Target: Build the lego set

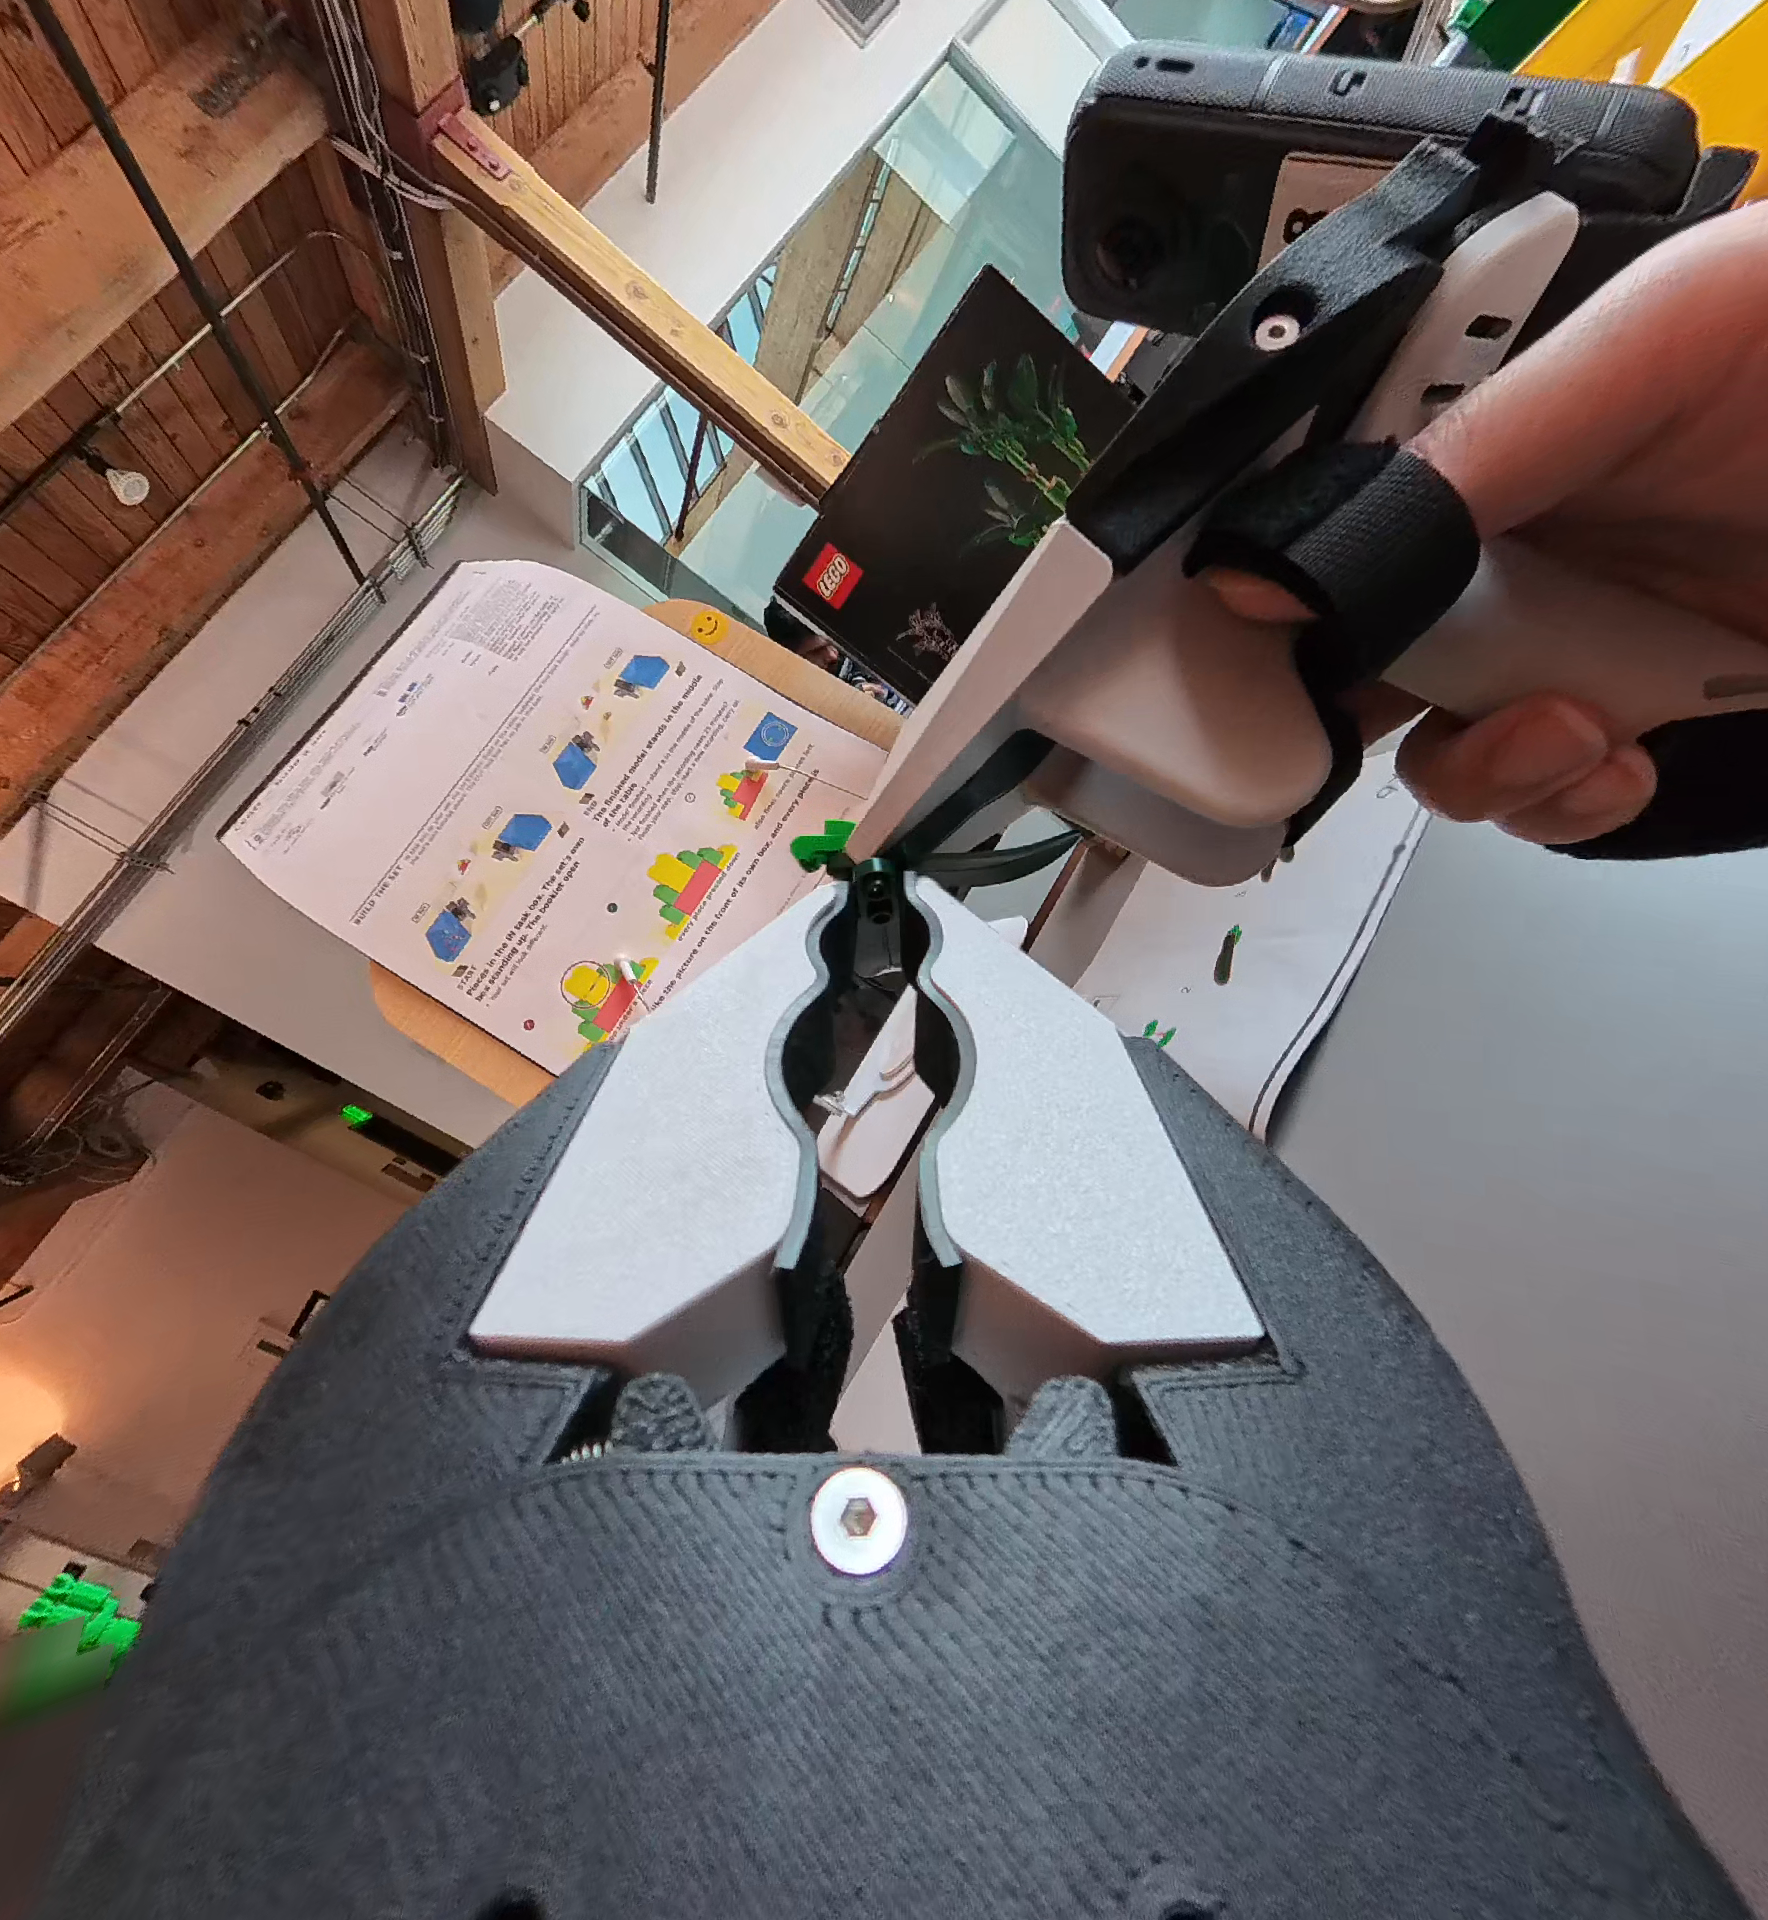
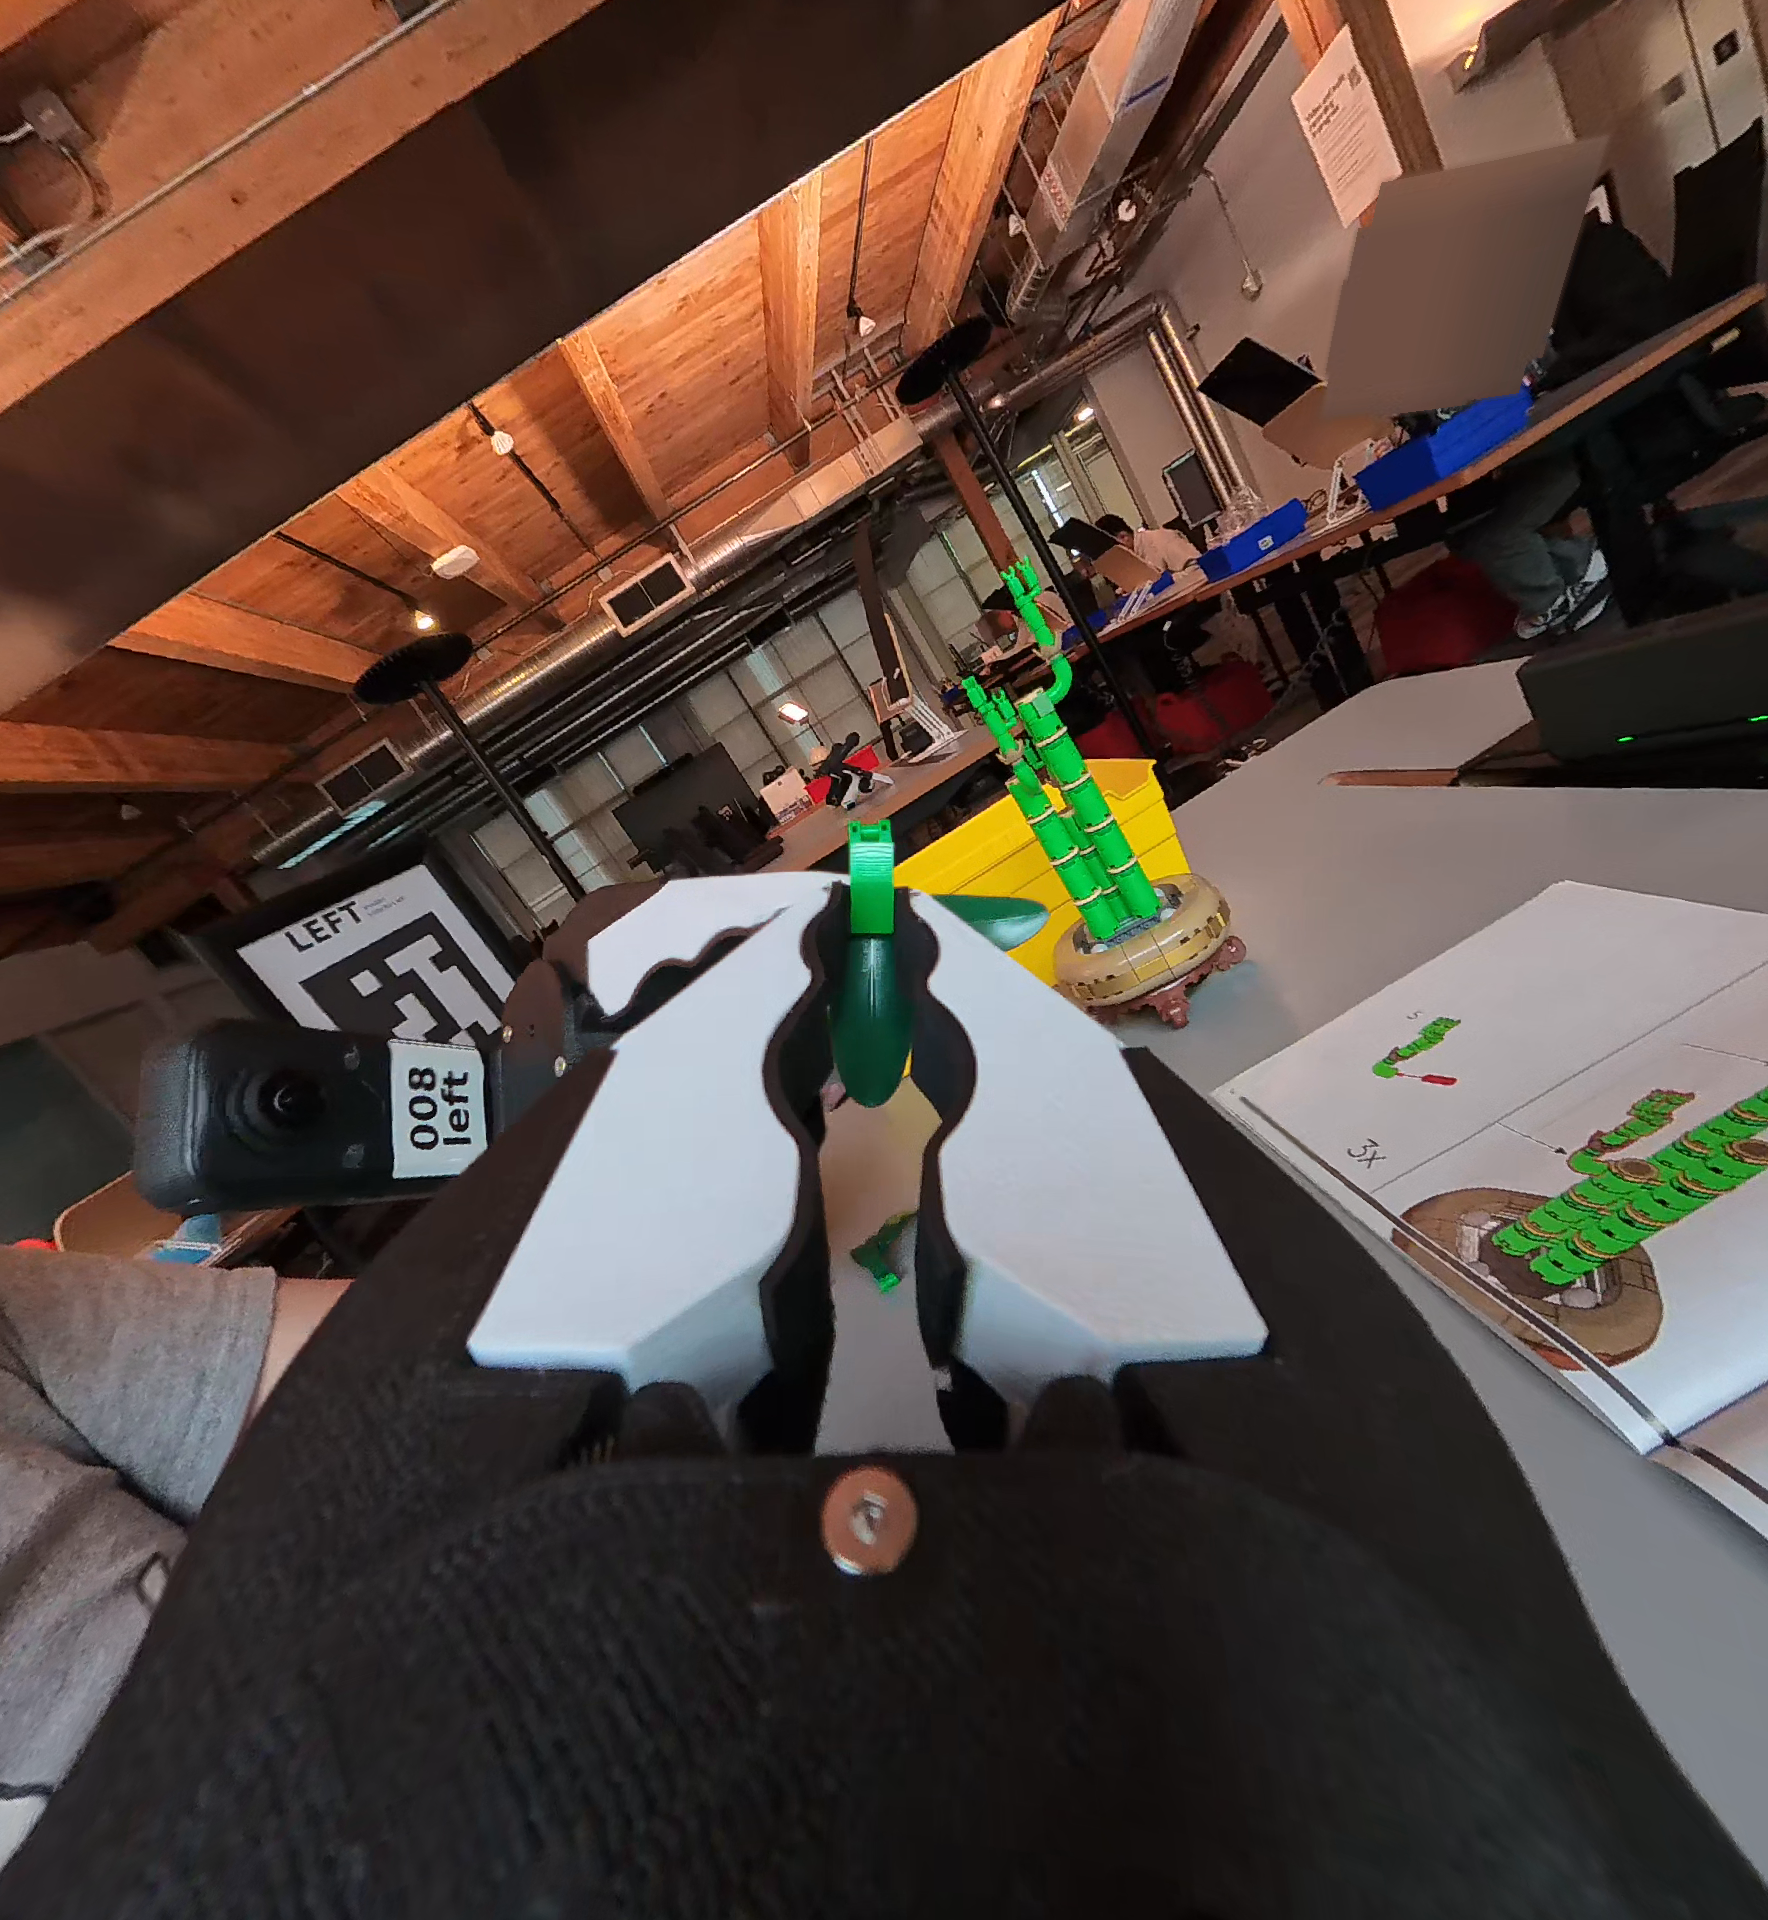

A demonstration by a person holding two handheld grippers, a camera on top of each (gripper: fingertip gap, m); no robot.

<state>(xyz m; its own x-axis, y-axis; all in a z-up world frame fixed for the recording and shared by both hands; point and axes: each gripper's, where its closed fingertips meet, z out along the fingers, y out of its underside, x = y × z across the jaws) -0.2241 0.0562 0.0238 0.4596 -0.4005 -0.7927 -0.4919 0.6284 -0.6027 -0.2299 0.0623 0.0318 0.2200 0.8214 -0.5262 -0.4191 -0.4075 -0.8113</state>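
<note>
In the left wrist view my left gripper (image 1: 875, 896) is shut on a small dark green leaf piece (image 1: 878, 914) at its tips. My right gripper (image 1: 880, 821), held by a hand, comes in from the upper right, tip to tip with it. In the right wrist view my right gripper (image 2: 869, 920) is shut on a dark green leaf (image 2: 869, 1029) that bears a bright green clip piece (image 2: 872, 868). My left gripper (image 2: 755, 920) reaches in from the left, and its leaf (image 2: 999, 920) shows just behind my right finger. The bamboo model (image 2: 1077, 821) stands on its tan round base (image 2: 1171, 951).
A yellow bin (image 2: 963, 873) stands behind the model. An open instruction booklet (image 2: 1607, 1039) lies at the right. A loose green piece (image 2: 880, 1262) lies on the grey table. A printed sheet (image 1: 568, 790) and the black set box (image 1: 963, 488) stand behind. Loose green pieces (image 1: 1228, 951) lie on a white mat. Only a small space, under 4 cm, lies between the two pairs of fingers.
</note>
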